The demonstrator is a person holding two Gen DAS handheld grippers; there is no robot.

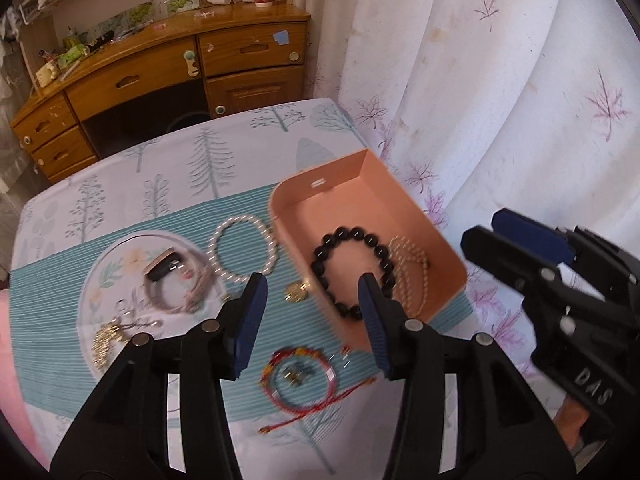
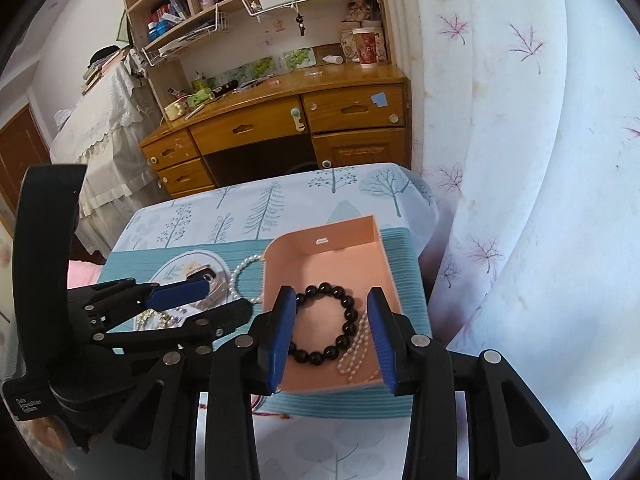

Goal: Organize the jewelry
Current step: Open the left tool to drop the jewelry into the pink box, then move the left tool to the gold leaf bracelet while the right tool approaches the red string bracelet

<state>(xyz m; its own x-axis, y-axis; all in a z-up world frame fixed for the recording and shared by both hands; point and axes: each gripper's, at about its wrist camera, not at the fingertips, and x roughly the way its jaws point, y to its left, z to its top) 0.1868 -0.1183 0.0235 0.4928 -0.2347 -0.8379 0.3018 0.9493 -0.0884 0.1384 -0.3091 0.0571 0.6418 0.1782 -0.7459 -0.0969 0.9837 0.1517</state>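
Observation:
An open pink box (image 1: 400, 208) stands on the teal mat. It holds a black bead bracelet (image 1: 348, 240) and a pearl strand (image 1: 412, 264). My left gripper (image 1: 312, 296) hovers open over the box's near left corner, with nothing between its pads. My right gripper (image 2: 332, 320) is open above the box (image 2: 344, 256), and the black bracelet (image 2: 320, 292) lies loose below its fingers beside the pearl strand (image 2: 356, 348). On the mat lie a pearl bracelet (image 1: 244, 248), a gold pendant (image 1: 296, 291) and a red cord bracelet (image 1: 296, 376).
A round white dish (image 1: 100, 280) left of the box carries a strap with a dark clasp (image 1: 168, 268) and a gold chain (image 1: 106, 340). A curtain (image 1: 480, 100) hangs close on the right. A wooden desk (image 1: 160, 72) stands behind the table.

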